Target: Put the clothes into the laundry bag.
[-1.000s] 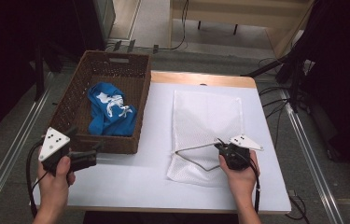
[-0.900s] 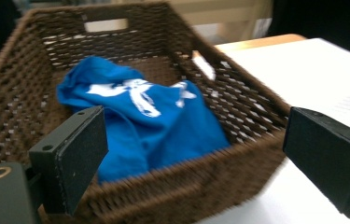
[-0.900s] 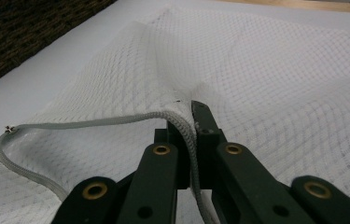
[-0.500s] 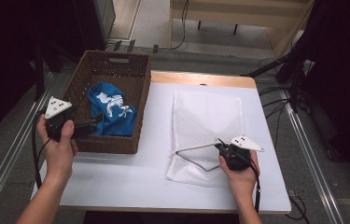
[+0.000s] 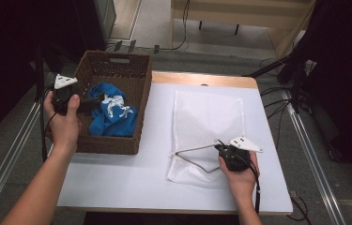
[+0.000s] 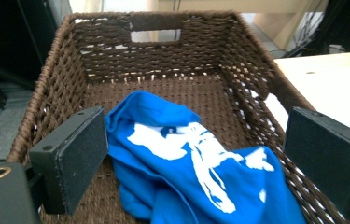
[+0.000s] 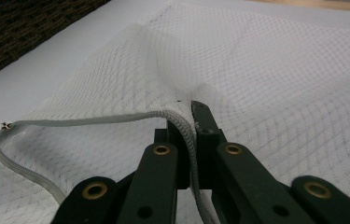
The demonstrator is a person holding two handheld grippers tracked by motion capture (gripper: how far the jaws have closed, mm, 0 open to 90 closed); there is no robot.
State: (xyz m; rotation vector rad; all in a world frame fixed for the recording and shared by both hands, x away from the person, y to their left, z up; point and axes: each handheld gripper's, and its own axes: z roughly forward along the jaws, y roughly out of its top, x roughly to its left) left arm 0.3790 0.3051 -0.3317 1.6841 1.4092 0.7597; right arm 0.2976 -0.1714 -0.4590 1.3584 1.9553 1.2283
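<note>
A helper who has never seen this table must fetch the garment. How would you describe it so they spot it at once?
Start at the brown wicker basket on the left side of the white table. Inside it lies the blue shirt, crumpled, with a white print. It is the only coloured cloth here; the white mesh bag lies flat on the table to the right.

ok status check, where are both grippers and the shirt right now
Left gripper open, over the basket, jaws either side of the blue shirt. Right gripper shut on the mesh bag rim. Nothing in the way.
</note>
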